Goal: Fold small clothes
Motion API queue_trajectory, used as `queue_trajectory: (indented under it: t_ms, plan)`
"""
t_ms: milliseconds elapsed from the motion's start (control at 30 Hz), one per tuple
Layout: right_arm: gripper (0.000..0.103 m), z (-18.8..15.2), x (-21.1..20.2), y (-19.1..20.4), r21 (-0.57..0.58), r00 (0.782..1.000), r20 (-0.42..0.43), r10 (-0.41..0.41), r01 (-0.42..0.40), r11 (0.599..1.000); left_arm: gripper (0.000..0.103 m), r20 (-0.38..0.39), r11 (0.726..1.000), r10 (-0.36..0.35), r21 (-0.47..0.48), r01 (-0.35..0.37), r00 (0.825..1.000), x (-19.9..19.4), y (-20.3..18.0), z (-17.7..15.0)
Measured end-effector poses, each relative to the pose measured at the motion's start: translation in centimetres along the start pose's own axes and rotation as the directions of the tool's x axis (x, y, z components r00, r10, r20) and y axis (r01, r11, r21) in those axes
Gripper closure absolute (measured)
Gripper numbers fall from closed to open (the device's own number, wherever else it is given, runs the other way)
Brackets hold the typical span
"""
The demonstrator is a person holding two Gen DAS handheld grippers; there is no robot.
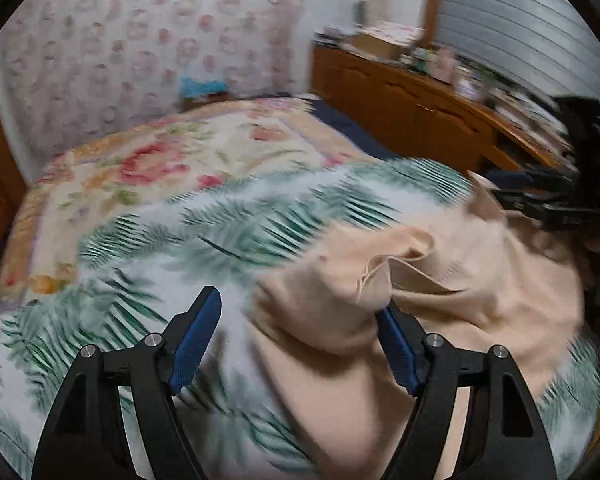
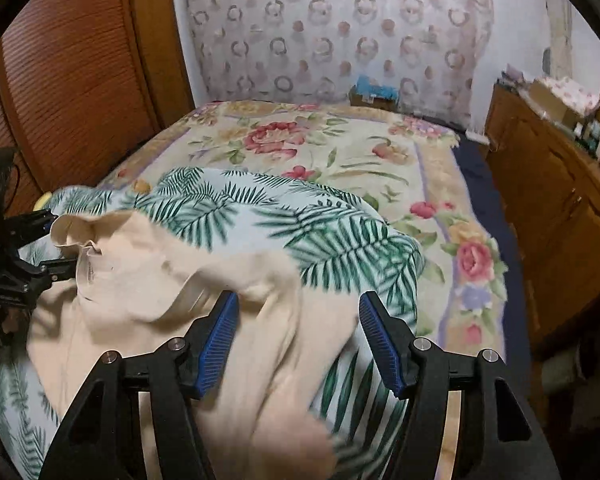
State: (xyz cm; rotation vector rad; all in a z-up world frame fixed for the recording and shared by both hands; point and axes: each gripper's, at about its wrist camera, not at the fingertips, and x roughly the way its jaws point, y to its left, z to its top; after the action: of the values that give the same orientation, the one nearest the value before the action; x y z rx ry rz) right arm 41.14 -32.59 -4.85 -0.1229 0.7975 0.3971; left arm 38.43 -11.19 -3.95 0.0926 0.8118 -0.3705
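A peach-beige small garment (image 1: 440, 280) (image 2: 148, 276) lies crumpled on a palm-leaf sheet (image 1: 220, 232) (image 2: 332, 240) spread over the bed. My left gripper (image 1: 298, 302) stands open over the garment's left edge; a fold of cloth drapes against its right finger (image 1: 396, 344), and the pads do not press on it. My right gripper (image 2: 298, 296) is open too, with the garment's right part lying loosely between its fingers. Each view shows the other gripper's black frame (image 1: 560, 208) (image 2: 16, 272) at the garment's far side. The left wrist view is blurred.
A floral blanket (image 1: 160, 160) (image 2: 300, 140) covers the bed beyond the sheet. A wooden dresser (image 1: 420, 112) (image 2: 560, 200) with clutter on top runs along the right. A slatted wooden panel (image 2: 68, 80) stands at the left, a patterned curtain (image 2: 340, 40) behind.
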Motion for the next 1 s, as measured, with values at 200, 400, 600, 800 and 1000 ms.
queue_trajectory:
  t_ms: [200,400,600,800,1000]
  plan:
    - [0.098,0.6,1.2,-2.6,0.059,0.977,0.026,-0.212,0.210,0.976,0.026,0.013,0.987,0.120,-0.112,-0.118,0.993,-0.1,3.6,0.8]
    - [0.079,-0.6,-1.2,-2.3,0.104,0.984,0.037,-0.177,0.172,0.980,0.026,0.007,0.994,0.070,-0.089,-0.069,0.998,-1.7,2.8,-0.7]
    - [0.032,-3.2,-4.2,-0.7,0.126,0.992,0.038,-0.124,0.118,0.985,0.026,-0.035,0.998,-0.022,-0.066,0.019,0.999,-2.2,0.6,-2.7]
    - [0.032,-4.6,-4.4,0.0,0.143,0.999,0.012,-0.038,0.035,0.989,0.026,-0.078,0.994,-0.068,-0.086,0.061,0.995,-1.0,0.1,-3.7]
    - [0.032,-4.7,-2.1,-1.0,0.175,0.997,-0.073,-0.039,0.052,0.983,0.062,-0.072,0.971,-0.172,-0.183,0.156,0.983,-0.9,0.6,-3.2]
